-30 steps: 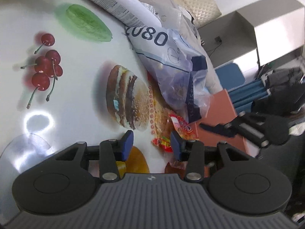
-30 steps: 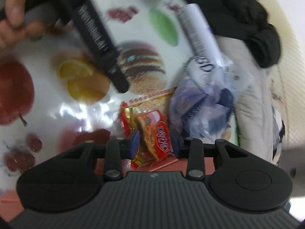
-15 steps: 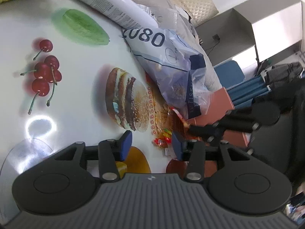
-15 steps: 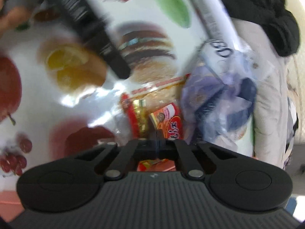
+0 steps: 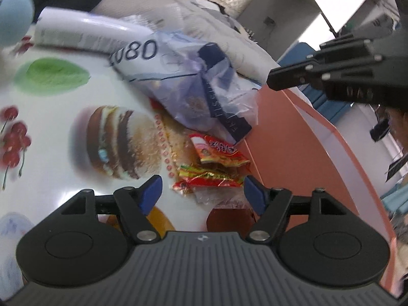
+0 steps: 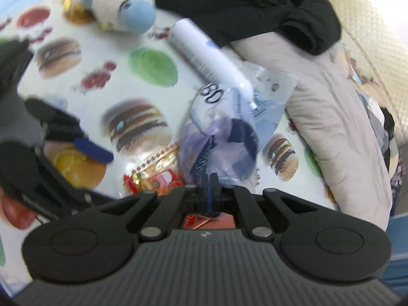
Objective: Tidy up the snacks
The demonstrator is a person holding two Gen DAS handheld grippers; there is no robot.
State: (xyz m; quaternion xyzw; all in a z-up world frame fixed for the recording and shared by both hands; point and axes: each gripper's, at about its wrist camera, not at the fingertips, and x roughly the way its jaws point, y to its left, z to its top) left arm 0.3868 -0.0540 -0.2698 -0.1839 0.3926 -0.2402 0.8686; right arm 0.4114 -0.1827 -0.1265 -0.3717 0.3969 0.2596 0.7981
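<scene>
My left gripper (image 5: pixel 201 192) is opening, blue pads spread wide, nothing pressed between them; the red-and-yellow snack packets (image 5: pixel 211 176) lie just ahead of the gap on the tablecloth (image 5: pixel 51 132), not touched by either pad. On top of that pile sits a red-orange sachet (image 5: pixel 219 150) with printed lettering, and under it a clear cookie wrapper with a red dotted edge (image 5: pixel 163 150), lying over the printed burger. Right behind the pile, touching it, is a crumpled translucent blue bag (image 5: pixel 193 94) with "80" on it and a dark navy strip. A white printed tube-like pack (image 5: pixel 84 34) lies behind the bag. My right gripper (image 6: pixel 210 193) is fully closed, blue pads pinched together; a bit of red wrapper shows just below the pads, but I cannot tell if anything is caught between them. In the left wrist view that right gripper (image 5: pixel 275 79) hangs up above the salmon-coloured table edge (image 5: pixel 293 137), clear of the snacks. From the right wrist view the snack pile (image 6: pixel 153 178) is just beyond my closed fingertips, blue bag (image 6: pixel 221 137) beside it, plush toy (image 6: pixel 122 7) at the far end, black garment (image 6: pixel 242 7) and pale cushion (image 6: pixel 339 127) along the right. View is motion-blurred.
</scene>
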